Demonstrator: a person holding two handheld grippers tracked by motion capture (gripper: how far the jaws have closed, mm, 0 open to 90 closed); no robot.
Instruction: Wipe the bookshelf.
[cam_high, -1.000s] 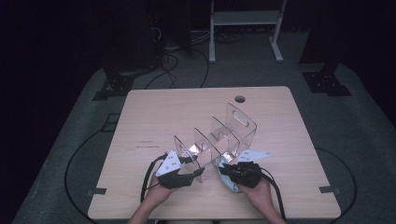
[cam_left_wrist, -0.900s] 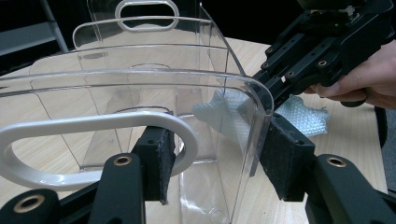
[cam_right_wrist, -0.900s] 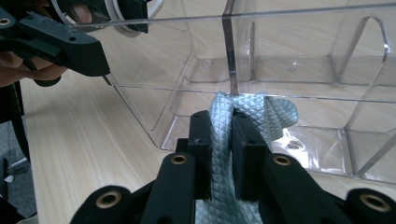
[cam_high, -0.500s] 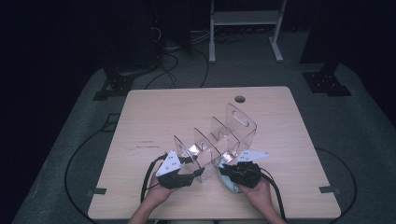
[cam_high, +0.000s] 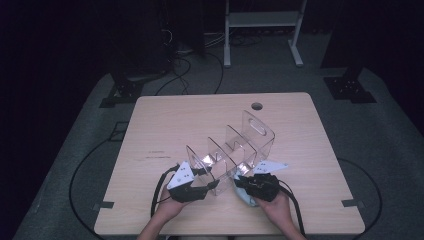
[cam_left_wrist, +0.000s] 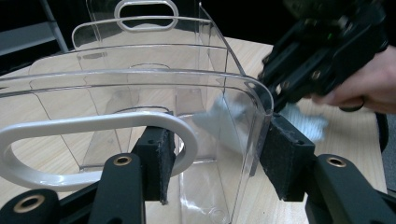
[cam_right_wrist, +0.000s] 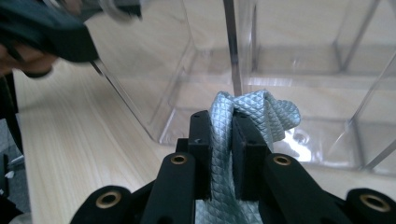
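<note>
A clear plastic divider rack (cam_high: 235, 147) with several upright panels stands slantwise on the wooden table (cam_high: 170, 125). My left gripper (cam_high: 211, 184) holds its near end. In the left gripper view one pad (cam_left_wrist: 158, 158) sits in the panel's handle slot and the other presses the outer corner, so the left gripper (cam_left_wrist: 219, 163) is shut on the rack (cam_left_wrist: 140, 93). My right gripper (cam_high: 241, 183) is at the rack's near right side. It is shut (cam_right_wrist: 223, 140) on a grey-blue quilted cloth (cam_right_wrist: 273, 114), which bunches against the clear wall (cam_right_wrist: 299, 65). The cloth (cam_high: 246, 200) also hangs below that hand.
A round cable hole (cam_high: 257, 106) lies near the table's far edge. Black cables (cam_high: 165, 180) trail from both grippers toward the front edge. On the dark floor beyond the table are cables, black stand feet (cam_high: 350, 90) and a white frame (cam_high: 260, 30).
</note>
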